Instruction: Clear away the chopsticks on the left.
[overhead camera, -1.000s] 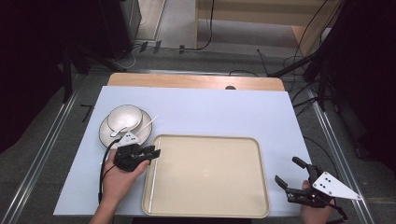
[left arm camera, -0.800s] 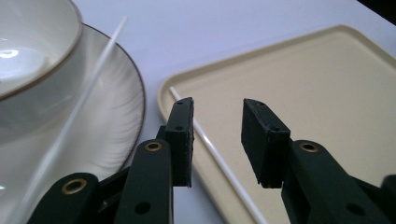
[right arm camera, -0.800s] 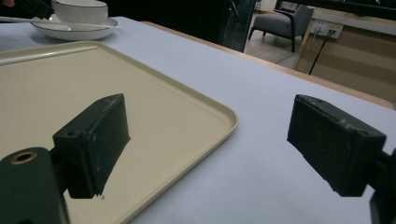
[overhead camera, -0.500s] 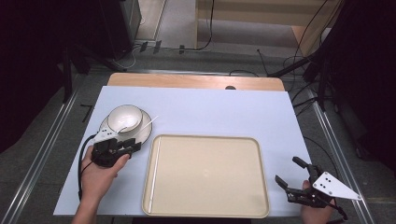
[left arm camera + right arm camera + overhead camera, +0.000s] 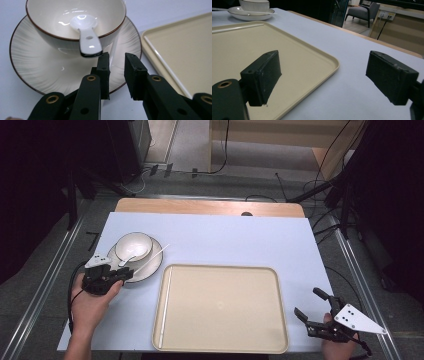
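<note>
A white bowl (image 5: 134, 246) with a white spoon (image 5: 86, 37) in it stands on a ribbed plate (image 5: 150, 265) at the table's left. A thin white stick (image 5: 159, 252) lies across the plate's right side. My left gripper (image 5: 126, 273) hovers over the plate's near rim, and in the left gripper view (image 5: 117, 56) its jaws stand a narrow gap apart on either side of the stick without touching it. A beige tray (image 5: 220, 305) lies in the middle. Off the tray's right front corner, my right gripper (image 5: 307, 303) is wide open and holds nothing (image 5: 324, 72).
Another thin white stick (image 5: 166, 305) lies along the inside of the tray's left edge. The pale blue mat (image 5: 240, 240) covers the table, with a wooden strip (image 5: 210, 207) at the far edge. Metal rails run along both sides.
My left gripper has moved left from the tray's left edge to the plate's near rim. The right gripper has stayed still.
</note>
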### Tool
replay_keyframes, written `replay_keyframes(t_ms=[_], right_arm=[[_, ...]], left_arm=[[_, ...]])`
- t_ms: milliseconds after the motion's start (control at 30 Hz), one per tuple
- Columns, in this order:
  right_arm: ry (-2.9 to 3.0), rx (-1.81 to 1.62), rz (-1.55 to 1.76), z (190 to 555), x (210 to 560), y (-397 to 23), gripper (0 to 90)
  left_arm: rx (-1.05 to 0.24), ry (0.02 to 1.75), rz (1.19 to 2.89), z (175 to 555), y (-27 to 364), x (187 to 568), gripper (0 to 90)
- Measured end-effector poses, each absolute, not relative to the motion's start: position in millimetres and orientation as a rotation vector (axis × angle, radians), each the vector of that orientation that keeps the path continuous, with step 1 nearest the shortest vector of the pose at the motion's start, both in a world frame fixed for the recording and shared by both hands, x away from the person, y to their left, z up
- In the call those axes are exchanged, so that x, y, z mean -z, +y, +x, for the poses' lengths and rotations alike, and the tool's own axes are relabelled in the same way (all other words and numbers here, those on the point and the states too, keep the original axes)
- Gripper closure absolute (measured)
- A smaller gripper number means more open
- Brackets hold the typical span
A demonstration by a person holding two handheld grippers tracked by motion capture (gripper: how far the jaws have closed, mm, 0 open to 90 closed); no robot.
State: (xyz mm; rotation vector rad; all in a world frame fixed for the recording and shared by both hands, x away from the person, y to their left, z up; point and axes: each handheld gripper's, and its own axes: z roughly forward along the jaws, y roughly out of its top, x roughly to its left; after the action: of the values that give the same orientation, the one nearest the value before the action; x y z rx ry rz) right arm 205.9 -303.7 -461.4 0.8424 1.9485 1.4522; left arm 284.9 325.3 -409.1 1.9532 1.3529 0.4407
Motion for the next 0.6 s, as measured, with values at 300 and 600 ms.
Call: replay_keyframes(t_ms=[300,600], right_arm=[[1.948,-1.452,0.843,206.4,461.9,-303.4,13.0],[1.953,-1.449,0.846,207.1,462.5,-302.7,13.0]], left_arm=[[-0.439,1.392,1.980,293.2,327.9,420.3,73.9],[-0.417,1.401,2.018,300.6,325.5,429.5,76.2]])
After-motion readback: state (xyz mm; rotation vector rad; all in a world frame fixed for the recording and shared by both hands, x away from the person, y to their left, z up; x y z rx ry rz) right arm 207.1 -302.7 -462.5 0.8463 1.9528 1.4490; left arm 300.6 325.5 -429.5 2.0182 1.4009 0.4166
